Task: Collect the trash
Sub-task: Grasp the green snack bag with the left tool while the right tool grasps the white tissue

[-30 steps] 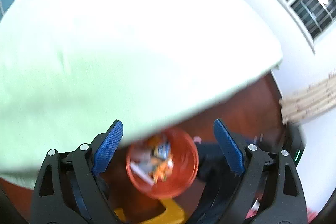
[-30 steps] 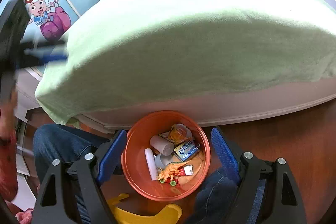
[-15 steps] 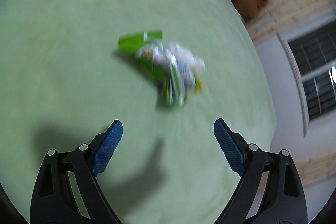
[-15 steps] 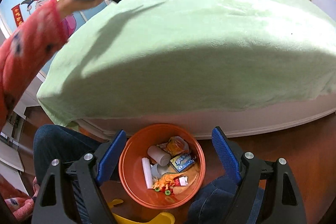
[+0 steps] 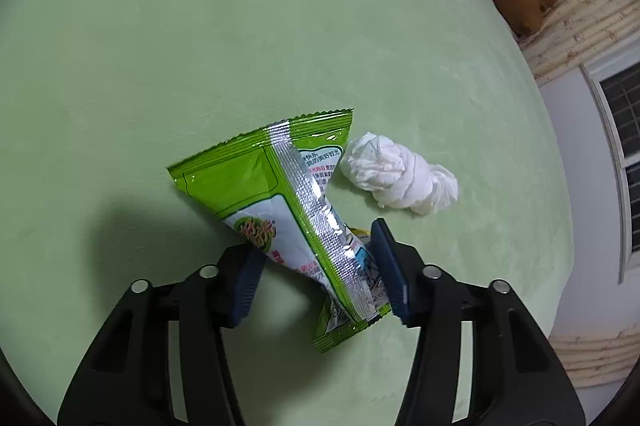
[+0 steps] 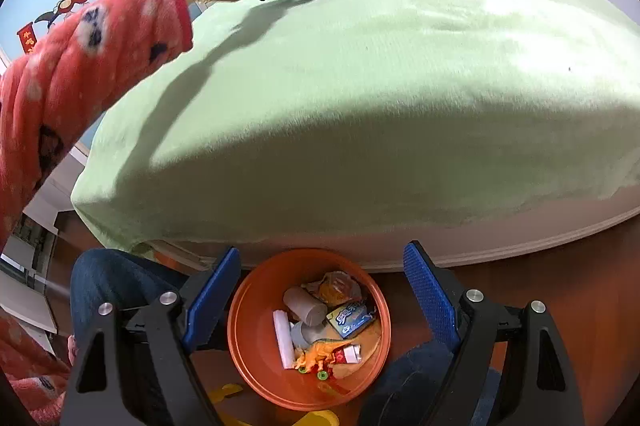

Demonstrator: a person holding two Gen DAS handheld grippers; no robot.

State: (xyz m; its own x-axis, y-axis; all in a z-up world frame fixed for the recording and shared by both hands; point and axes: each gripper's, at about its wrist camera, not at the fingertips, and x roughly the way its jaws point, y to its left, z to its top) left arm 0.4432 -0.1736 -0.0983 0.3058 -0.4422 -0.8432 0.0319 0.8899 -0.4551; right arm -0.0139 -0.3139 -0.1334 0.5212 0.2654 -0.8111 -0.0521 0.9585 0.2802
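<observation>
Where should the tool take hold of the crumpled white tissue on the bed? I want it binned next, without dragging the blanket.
Probably across the tissue's narrower twisted middle, coming down from above, with the jaws set across its long axis. It lies free on the green blanket, just beside the snack wrapper, so approach from the open side, away from the wrapper.

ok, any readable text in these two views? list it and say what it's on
On the green snack wrapper: Chinese print and a round logo, too small and creased to quote.
On the blue packet in the orange bin: white lettering, too blurred to read.
On the red banner of the cartoon wall poster: Chinese characters, too small to read.
No Latin letters or numbers are legible in either view.
</observation>
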